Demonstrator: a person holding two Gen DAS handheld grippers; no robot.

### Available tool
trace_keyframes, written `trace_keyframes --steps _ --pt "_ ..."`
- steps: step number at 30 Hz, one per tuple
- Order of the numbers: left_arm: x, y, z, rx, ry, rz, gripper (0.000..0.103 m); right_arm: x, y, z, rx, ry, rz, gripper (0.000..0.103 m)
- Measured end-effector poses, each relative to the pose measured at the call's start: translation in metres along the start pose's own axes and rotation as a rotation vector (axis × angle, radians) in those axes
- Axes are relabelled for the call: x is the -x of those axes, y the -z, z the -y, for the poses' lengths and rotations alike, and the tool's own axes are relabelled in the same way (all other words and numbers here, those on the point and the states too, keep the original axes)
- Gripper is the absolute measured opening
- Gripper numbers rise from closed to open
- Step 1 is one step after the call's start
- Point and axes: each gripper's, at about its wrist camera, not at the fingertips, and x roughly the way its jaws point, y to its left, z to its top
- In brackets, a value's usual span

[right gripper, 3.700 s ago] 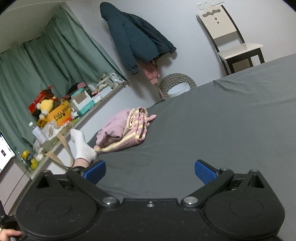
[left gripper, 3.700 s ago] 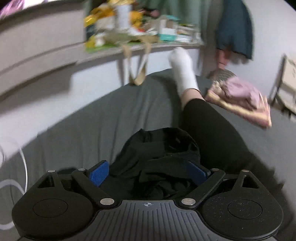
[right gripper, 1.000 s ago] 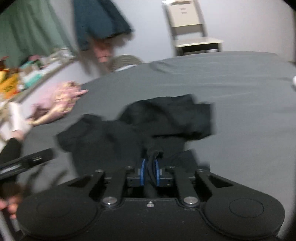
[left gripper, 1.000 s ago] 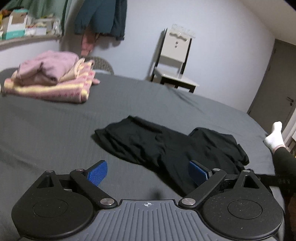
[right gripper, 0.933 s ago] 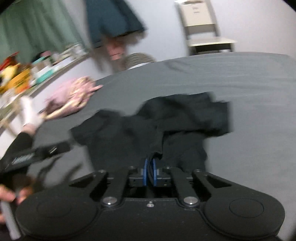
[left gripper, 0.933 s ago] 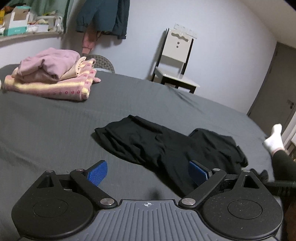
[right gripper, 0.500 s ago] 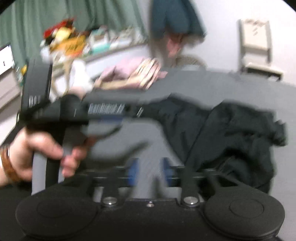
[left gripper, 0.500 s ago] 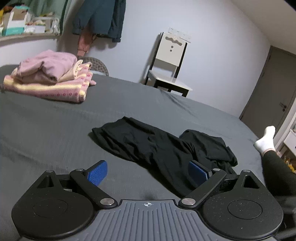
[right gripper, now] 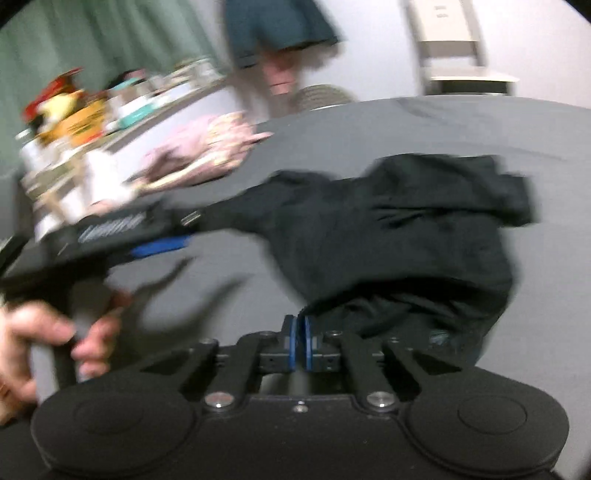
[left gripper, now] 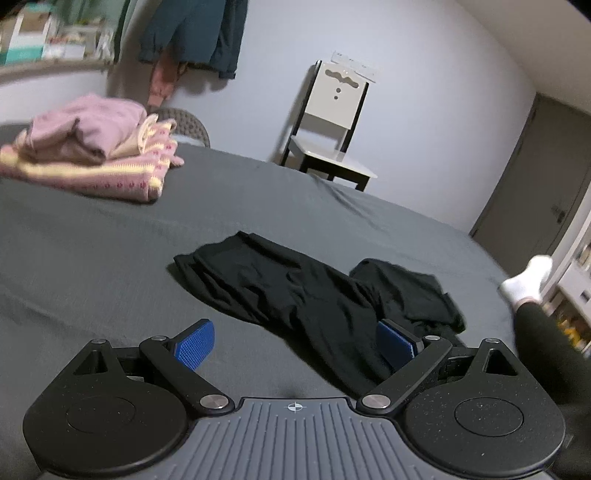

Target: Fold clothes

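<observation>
A crumpled black garment (left gripper: 295,291) lies spread on the grey bed (left gripper: 110,258). My left gripper (left gripper: 294,345) hovers open just in front of it, its right blue pad over the cloth's near edge and nothing between the fingers. In the blurred right wrist view, my right gripper (right gripper: 299,343) has its blue pads pressed together at the near edge of the black garment (right gripper: 406,229), which rises toward them. The left gripper (right gripper: 159,245) shows there too, at the left, held by a hand (right gripper: 37,343).
A stack of folded pink and yellow clothes (left gripper: 85,158) sits at the bed's far left. A white chair (left gripper: 332,147) stands behind the bed, with a dark jacket (left gripper: 192,33) hanging on the wall. A leg in black with a white sock (left gripper: 528,284) lies at the right.
The right gripper held the garment a second ago, stood open half a second ago, and has shut again at the cloth's near edge. The left gripper stays open and has barely moved.
</observation>
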Motion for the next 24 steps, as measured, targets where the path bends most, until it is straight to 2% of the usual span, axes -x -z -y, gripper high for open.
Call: trace_keyframes --steps 3,5,6,8,10,12,15,17,19,21,24 --pt "0.003 -0.003 -0.007 0.060 0.061 -0.022 0.094 -0.007 0.008 -0.031 0.116 -0.116 -0.019 0.005" --pt "0.007 -0.004 -0.008 0.064 0.075 -0.027 0.094 -0.010 0.012 -0.049 0.195 -0.151 -0.031 0.008" --pt "0.010 -0.003 -0.007 0.043 0.068 -0.020 0.094 -0.010 0.013 -0.054 0.220 -0.135 -0.036 0.018" --pt "0.015 -0.003 -0.004 0.002 0.055 -0.008 0.094 -0.008 0.015 -0.062 0.265 -0.105 -0.037 0.029" --pt "0.018 -0.001 -0.001 -0.042 0.039 -0.019 0.094 0.005 0.013 -0.059 0.277 -0.080 0.007 0.036" --pt "0.019 0.003 0.000 -0.064 0.049 -0.050 0.094 0.022 0.005 -0.047 0.248 -0.044 0.062 0.046" --pt "0.021 0.009 0.008 -0.119 0.082 -0.121 0.094 0.044 -0.010 -0.015 0.152 0.070 0.147 0.047" --pt "0.029 0.017 0.017 -0.219 0.084 -0.145 0.094 0.046 -0.020 0.012 0.071 0.156 0.147 0.047" --pt "0.037 0.023 0.022 -0.305 0.059 -0.149 0.094 0.043 -0.029 0.036 -0.024 0.197 0.140 0.047" --pt "0.042 0.024 0.017 -0.301 0.032 -0.171 0.094 0.041 -0.034 0.052 -0.086 0.221 0.142 0.047" --pt "0.038 0.019 0.002 -0.215 0.020 -0.208 0.094 0.039 -0.035 0.057 -0.110 0.239 0.161 0.047"
